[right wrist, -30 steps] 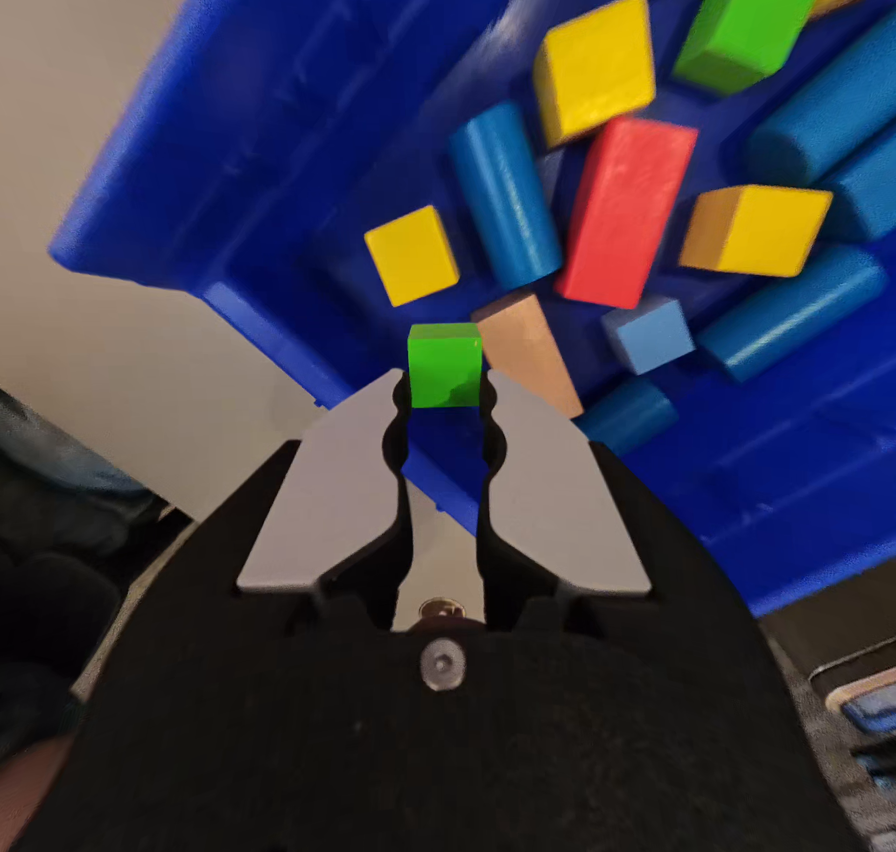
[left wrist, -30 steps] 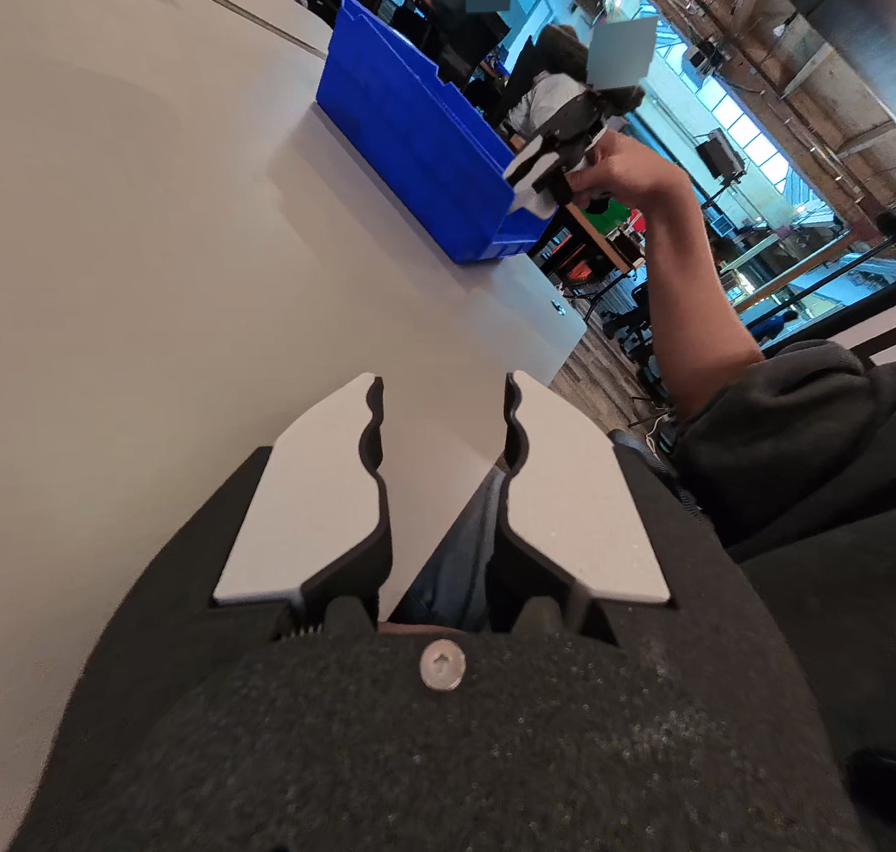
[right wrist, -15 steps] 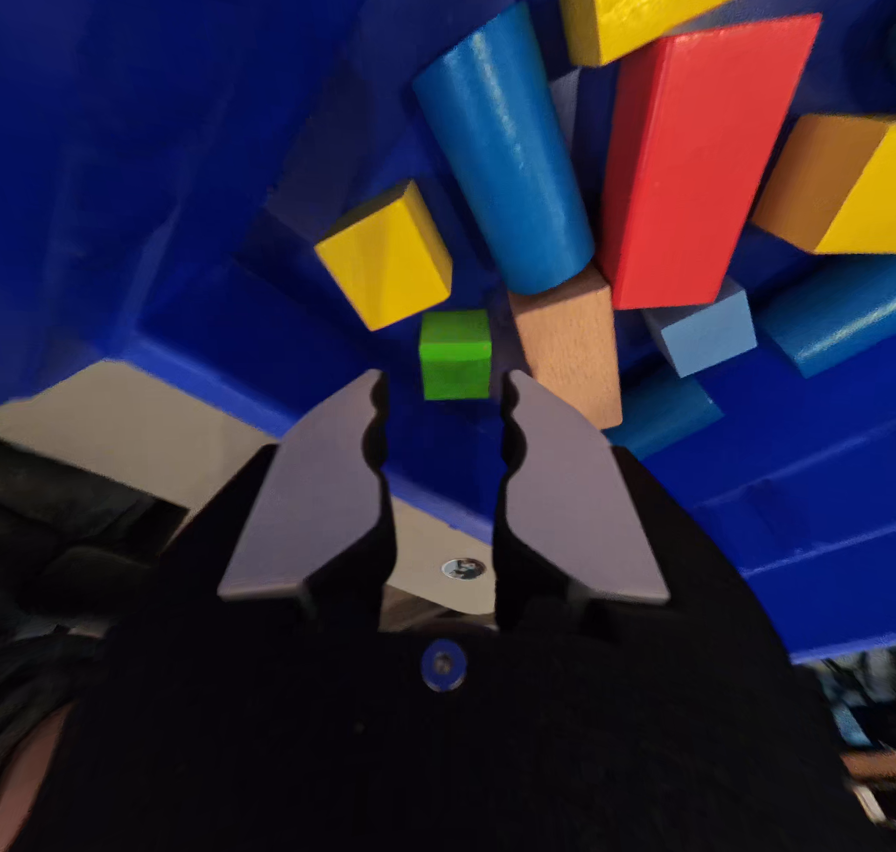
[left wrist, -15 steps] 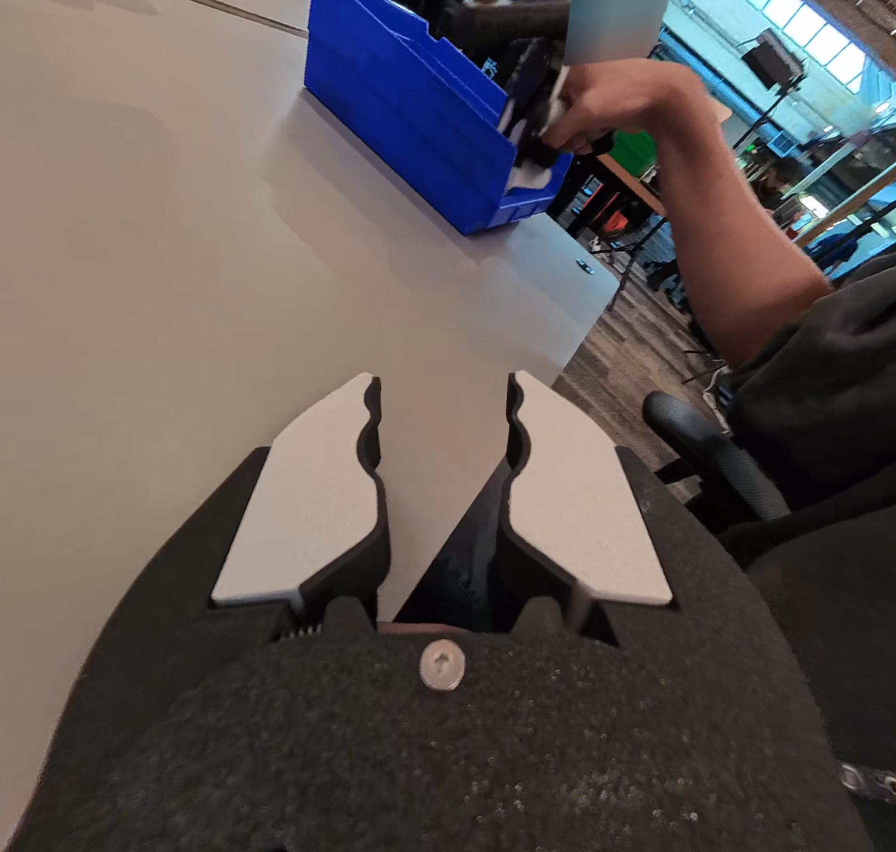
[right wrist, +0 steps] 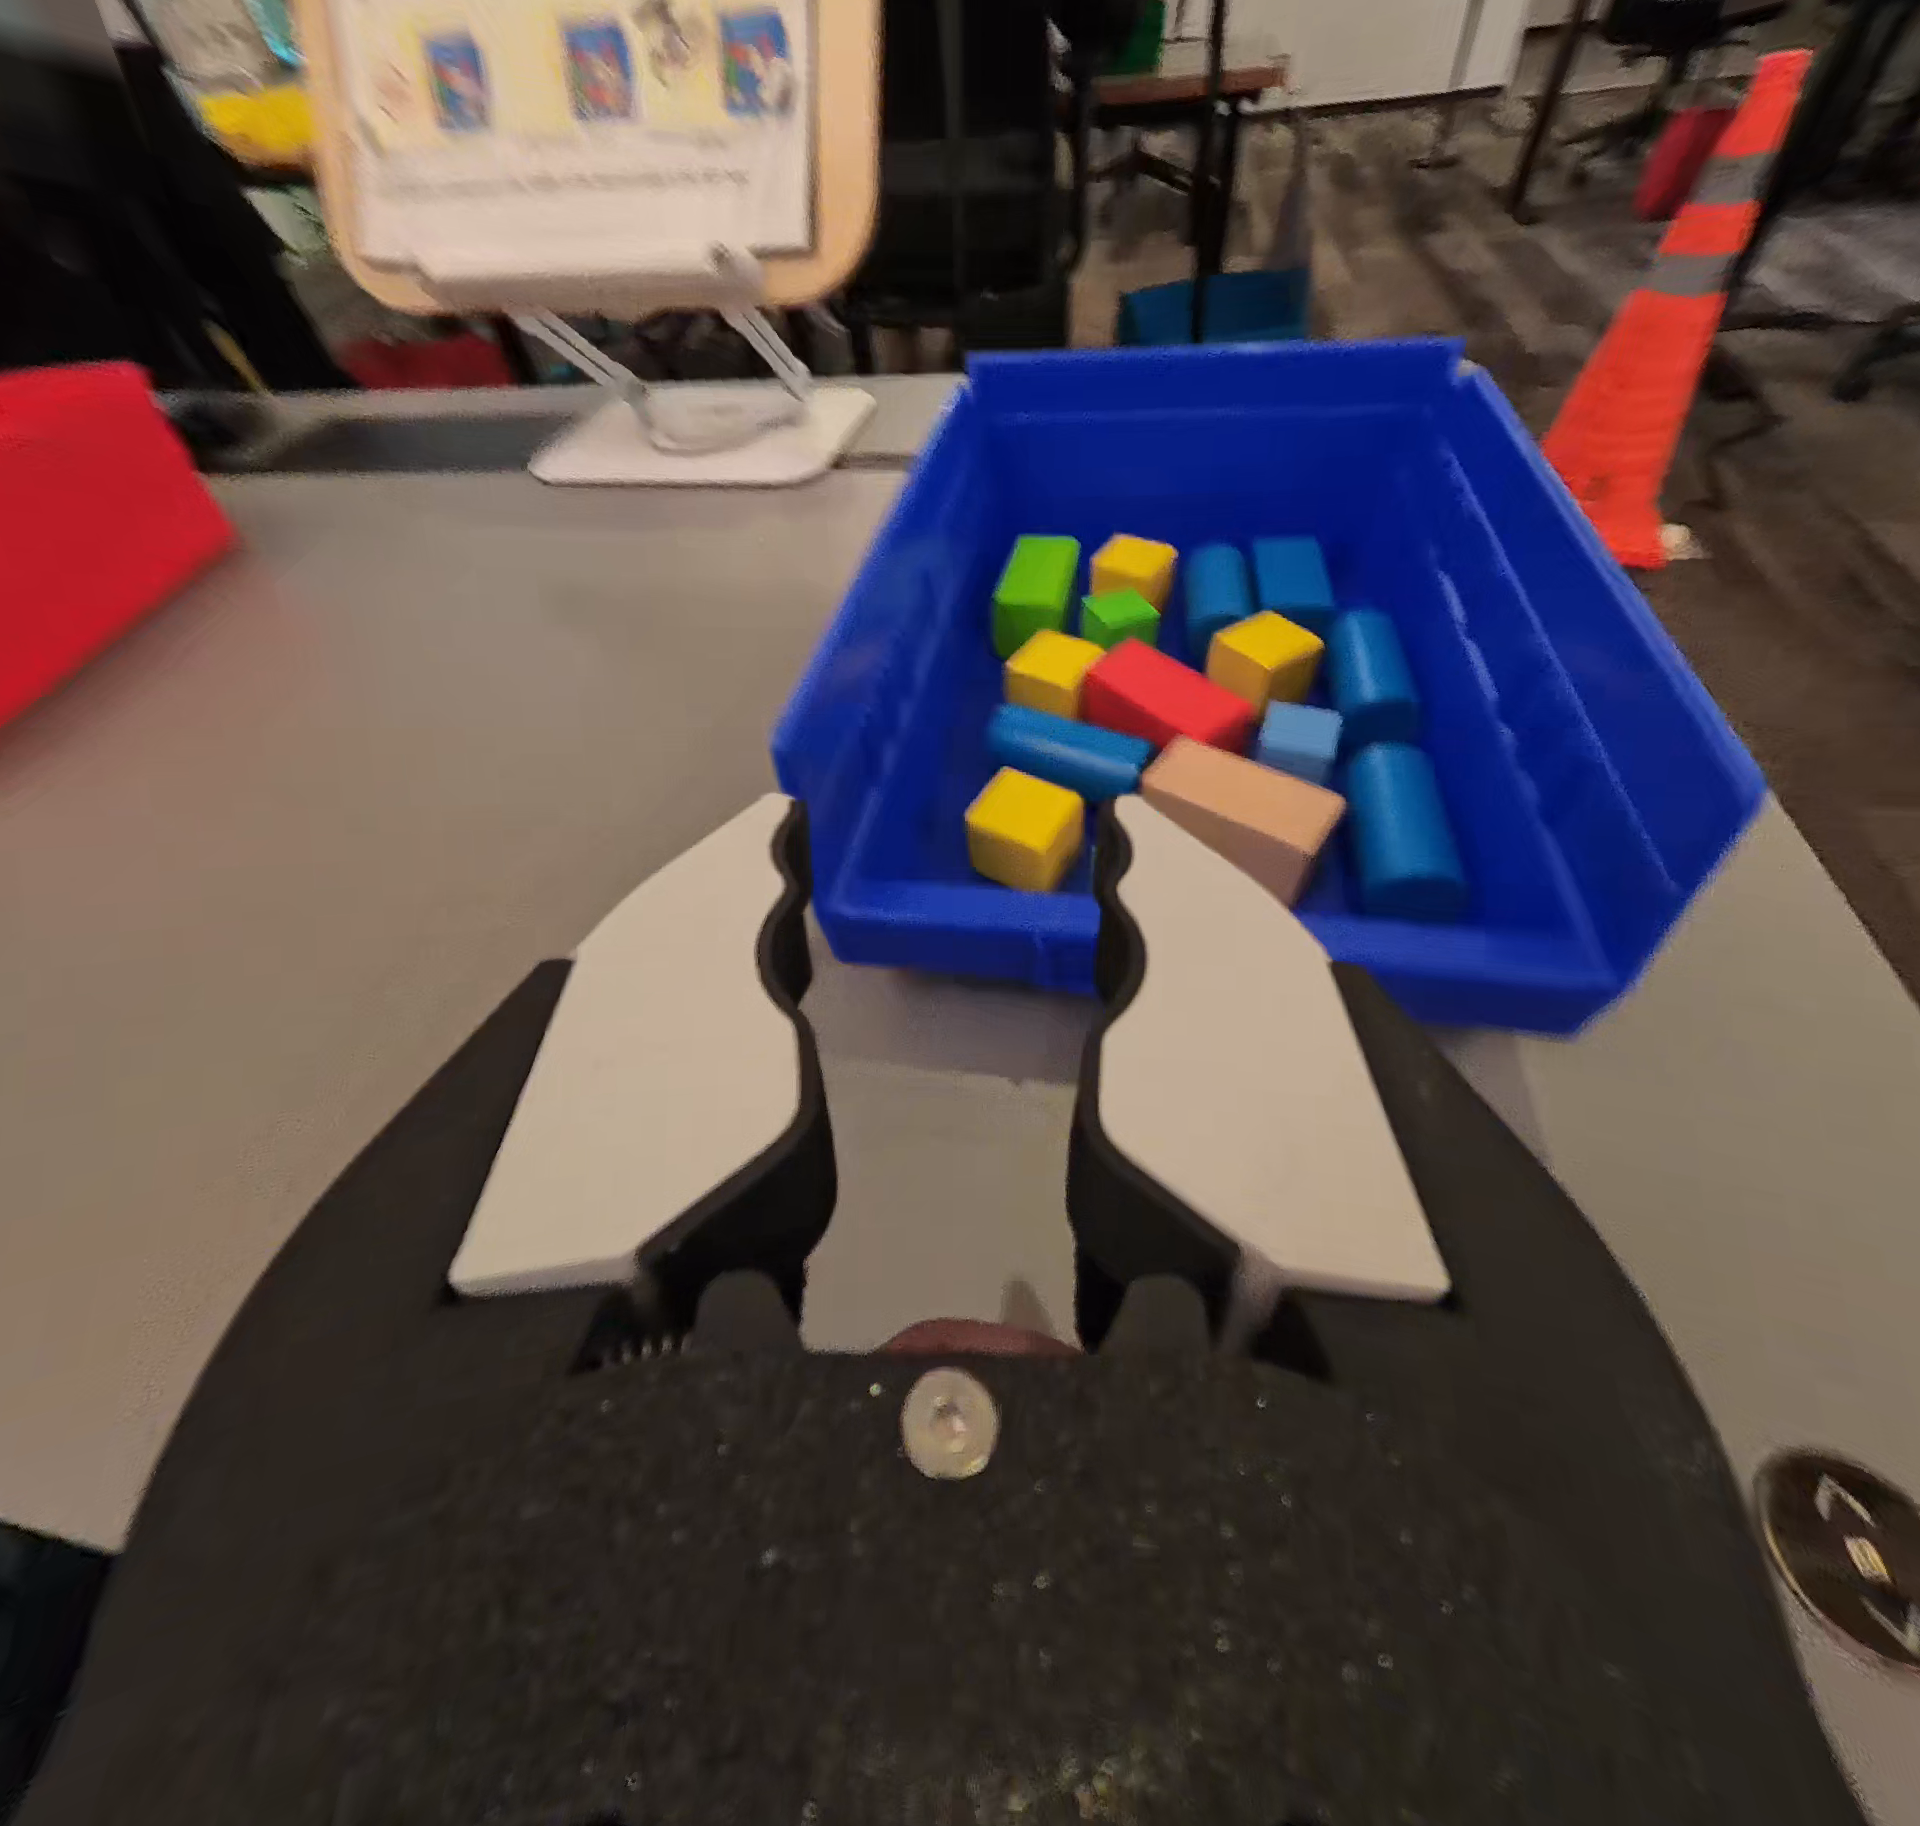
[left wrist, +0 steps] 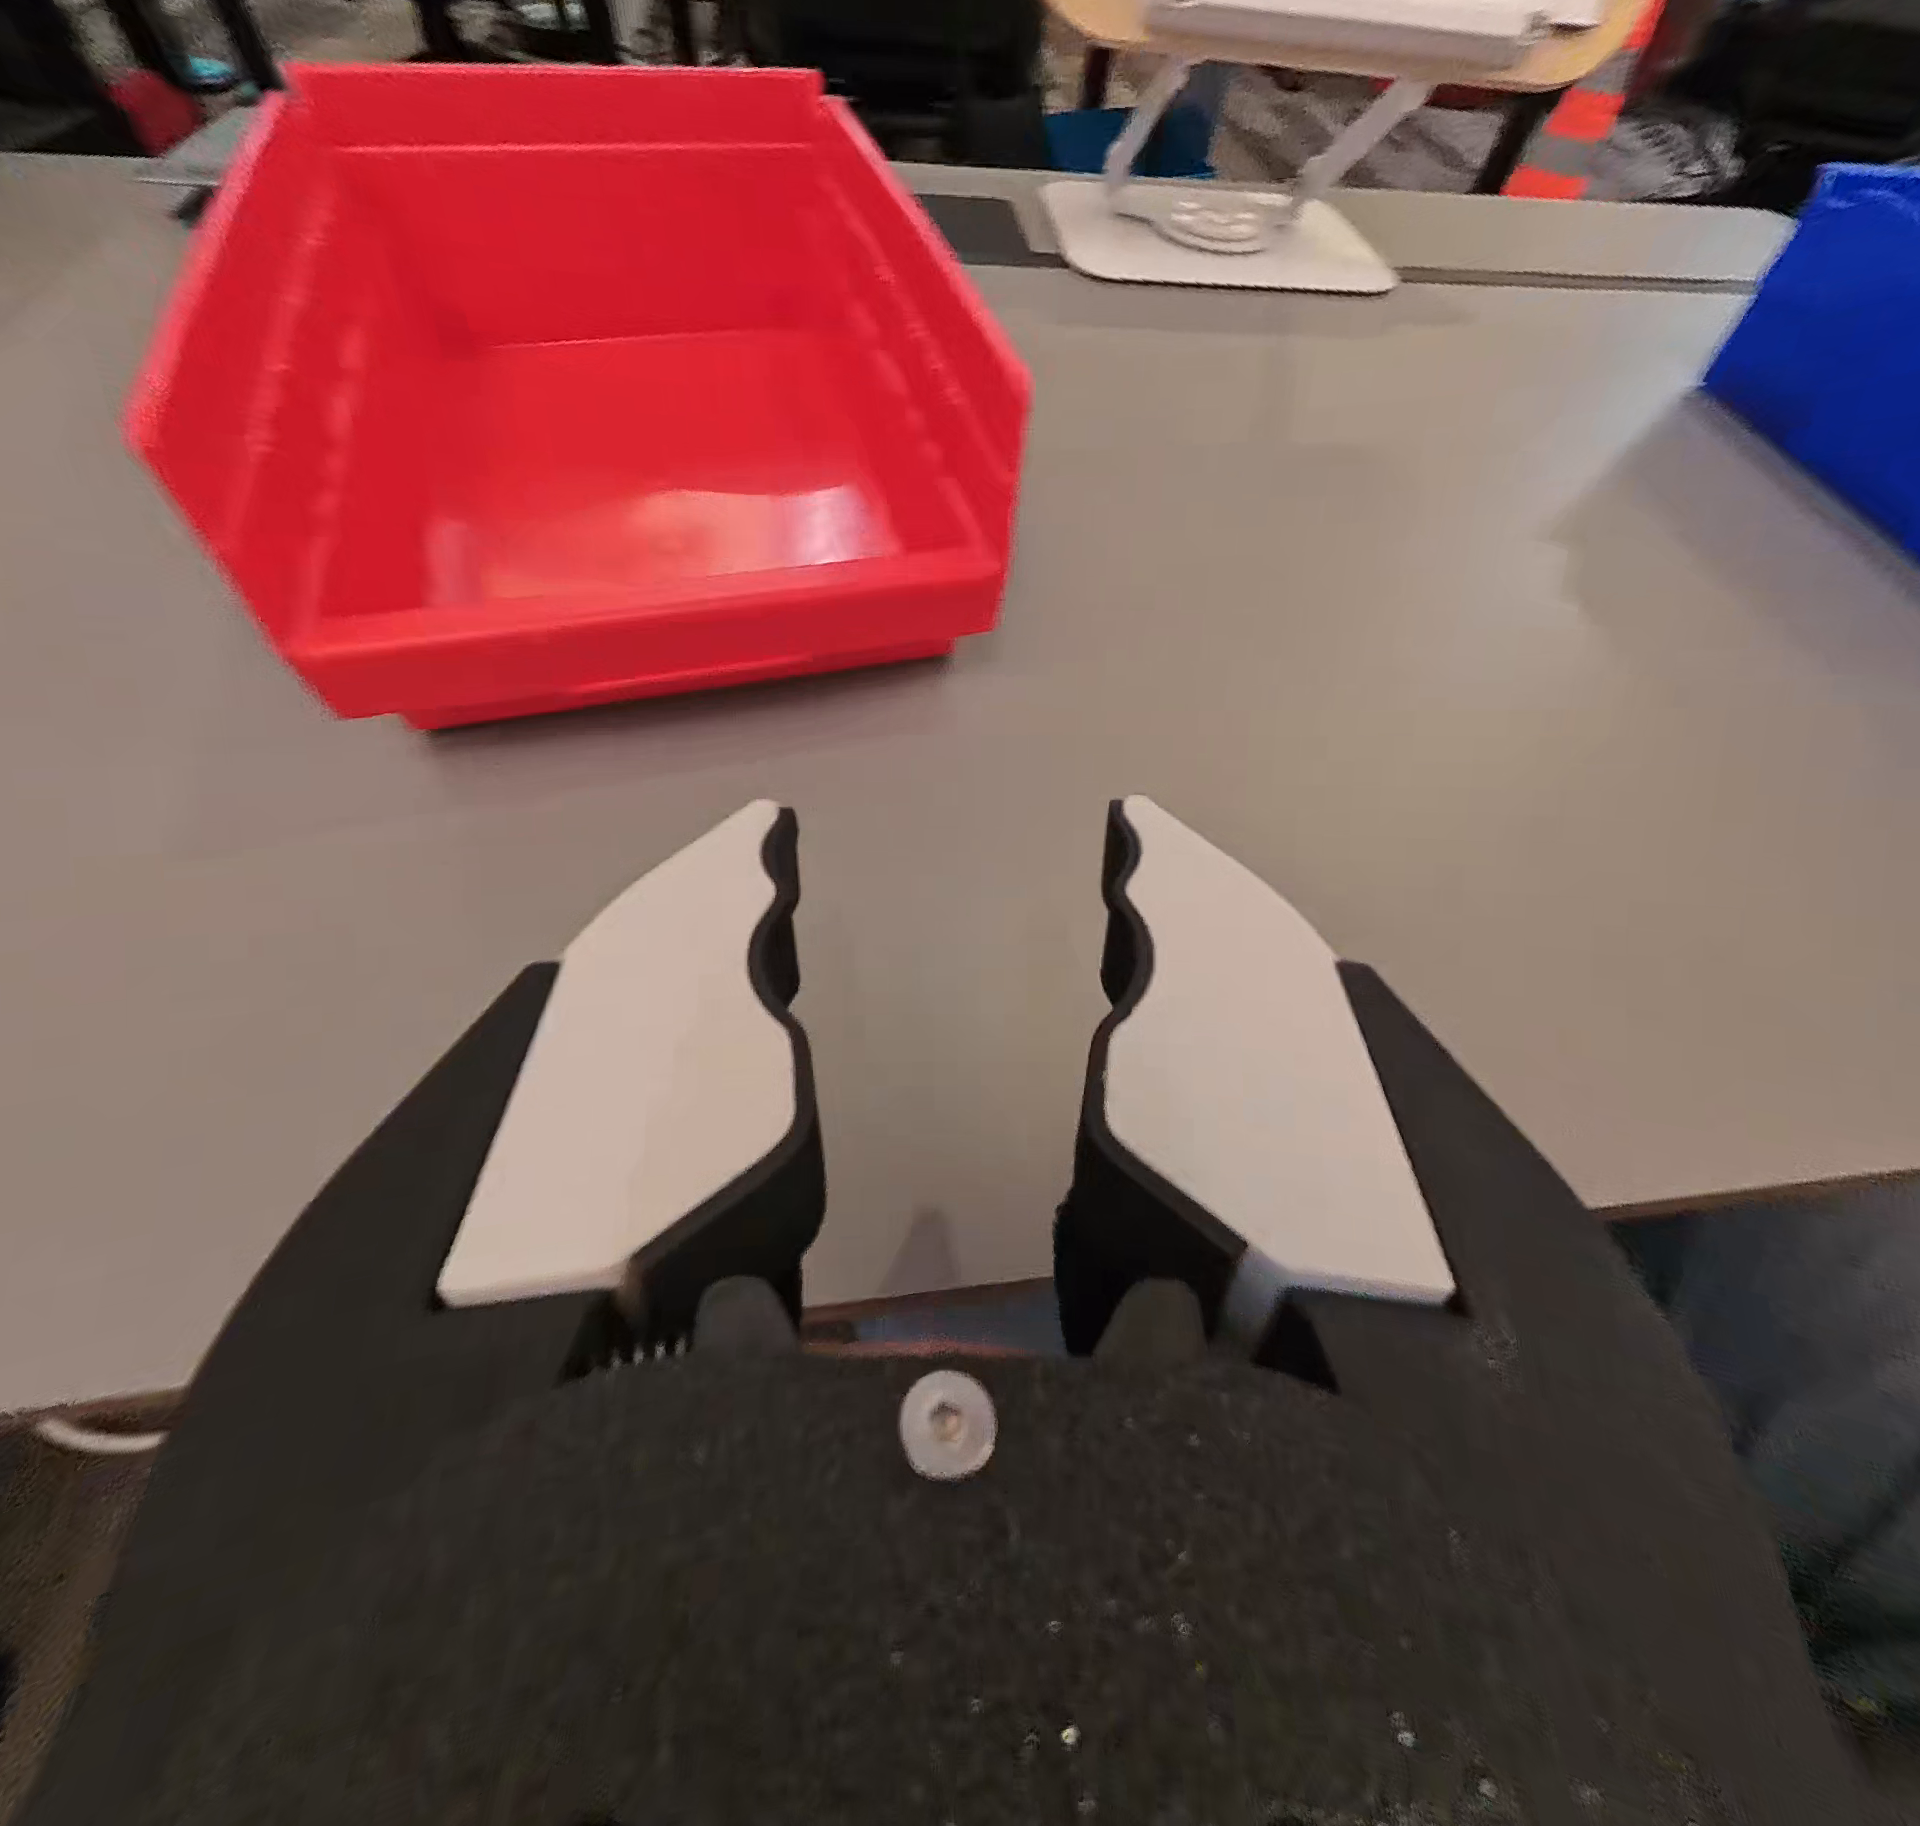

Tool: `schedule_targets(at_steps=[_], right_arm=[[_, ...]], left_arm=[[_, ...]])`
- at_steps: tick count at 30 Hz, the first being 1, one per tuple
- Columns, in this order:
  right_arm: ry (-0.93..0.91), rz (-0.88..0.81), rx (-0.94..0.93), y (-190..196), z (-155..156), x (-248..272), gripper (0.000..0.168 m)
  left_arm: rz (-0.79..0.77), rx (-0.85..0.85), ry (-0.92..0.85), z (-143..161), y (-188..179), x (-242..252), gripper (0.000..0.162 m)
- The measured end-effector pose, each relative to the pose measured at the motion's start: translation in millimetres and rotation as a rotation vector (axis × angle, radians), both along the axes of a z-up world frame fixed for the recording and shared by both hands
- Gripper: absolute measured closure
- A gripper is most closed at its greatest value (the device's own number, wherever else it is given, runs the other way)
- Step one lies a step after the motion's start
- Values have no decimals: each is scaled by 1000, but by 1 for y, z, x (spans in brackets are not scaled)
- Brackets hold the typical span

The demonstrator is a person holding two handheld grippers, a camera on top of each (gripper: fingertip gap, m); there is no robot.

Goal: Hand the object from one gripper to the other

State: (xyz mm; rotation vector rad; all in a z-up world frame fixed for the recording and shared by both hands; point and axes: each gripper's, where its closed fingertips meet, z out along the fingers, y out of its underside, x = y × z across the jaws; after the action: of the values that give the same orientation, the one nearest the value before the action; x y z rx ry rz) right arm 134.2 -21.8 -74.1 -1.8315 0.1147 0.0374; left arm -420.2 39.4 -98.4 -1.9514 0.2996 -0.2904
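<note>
Illustrated printed sheet (right wrist: 582, 72) on clipboard stand (right wrist: 707, 436)

blocks (right wrist: 1164, 696) in right bin (right wrist: 1538, 633); left bin (left wrist: 582, 405) well apart on table (left wrist: 1351, 737)

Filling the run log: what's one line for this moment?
left claw open, empty | right claw open, empty | blocks in blue bin | red bin empty

Two bins: red (left wrist: 582, 405), blue (right wrist: 1538, 633). Blocks: four yellow, two green, one red.
</note>
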Motion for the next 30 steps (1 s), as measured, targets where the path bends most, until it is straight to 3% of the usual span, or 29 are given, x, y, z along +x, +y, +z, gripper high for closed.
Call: schedule_targets(at_steps=[3, 6, 12, 24, 30], right_arm=[[-79, -44, 60, -14, -13, 5, 119], [-174, -81, 21, -22, -22, 19, 120], [-163, -79, 10, -15, -26, 36, 121], [-42, -66, 1, -15, -32, 41, 121], [-69, -52, -19, -9, -36, 38, 121]], left_arm=[[107, 84, 62, -2, 4, -33, 116], [109, 23, 24, -13, 6, -34, 115], [55, -17, -79, -16, 10, -17, 114], [57, -42, -84, -21, 4, -21, 114], [45, -54, -70, -24, 5, -17, 114]])
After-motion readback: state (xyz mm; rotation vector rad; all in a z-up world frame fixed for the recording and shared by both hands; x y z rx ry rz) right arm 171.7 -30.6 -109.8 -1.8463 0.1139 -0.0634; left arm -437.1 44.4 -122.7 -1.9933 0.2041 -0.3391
